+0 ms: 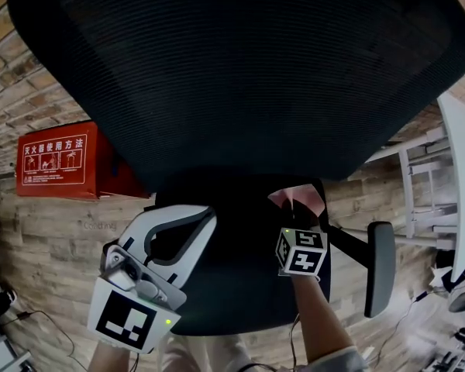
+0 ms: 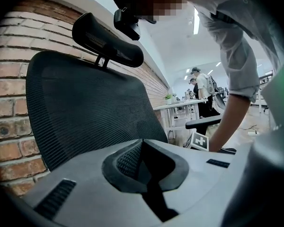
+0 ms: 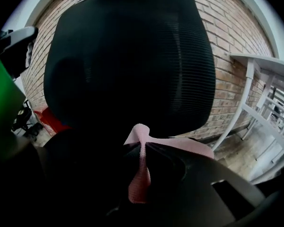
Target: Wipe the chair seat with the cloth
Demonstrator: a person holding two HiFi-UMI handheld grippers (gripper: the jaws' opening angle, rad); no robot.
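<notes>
The black mesh chair fills the head view, with its seat (image 1: 240, 285) below the wide backrest (image 1: 240, 68). A pink cloth (image 1: 298, 199) is pinched in my right gripper (image 1: 298, 211), which is shut on it over the back right of the seat. In the right gripper view the cloth (image 3: 180, 148) runs between the dark jaws of the right gripper (image 3: 141, 148) and spreads to the right. My left gripper (image 1: 205, 215), white, hovers over the seat's left side. It (image 2: 143, 148) looks shut with nothing in it and points at the backrest (image 2: 85, 112).
A red box (image 1: 62, 161) stands against the brick wall at the left. The chair's right armrest (image 1: 380, 266) sticks out beside my right arm. A white desk (image 1: 457, 177) stands at the right. Cables lie on the wooden floor (image 1: 39, 239).
</notes>
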